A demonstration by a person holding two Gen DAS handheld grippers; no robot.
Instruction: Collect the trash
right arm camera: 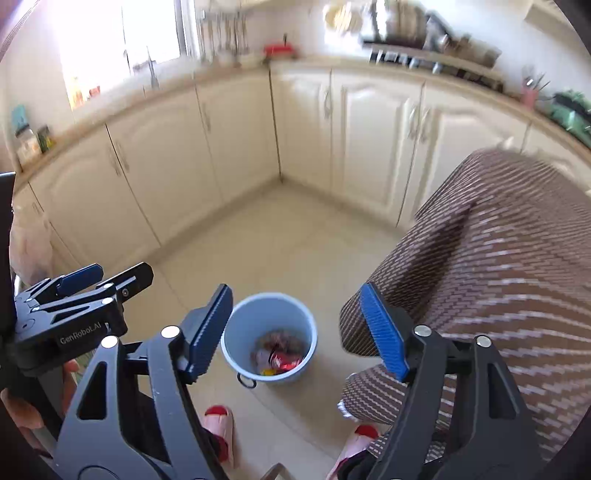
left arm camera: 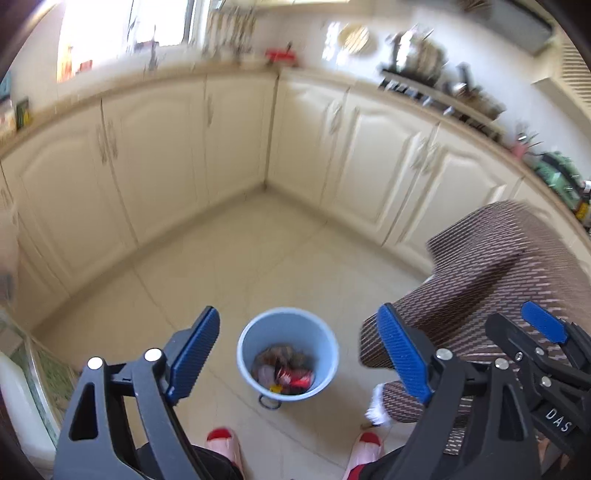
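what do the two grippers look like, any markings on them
Both are black, triangular cut-out frames with silver rivets and ribbed blue finger pads. The left gripper also shows from the right wrist camera, printed "GenRobot.AI" in white. The right gripper shows from the left wrist camera with white letters "DAS". No cables visible.

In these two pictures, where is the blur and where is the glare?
Left wrist view: counter clutter streaks with blur, window is blown out. Right wrist view: brown sleeve smears, blue bin stays fairly readable, cabinets curve from the fisheye.
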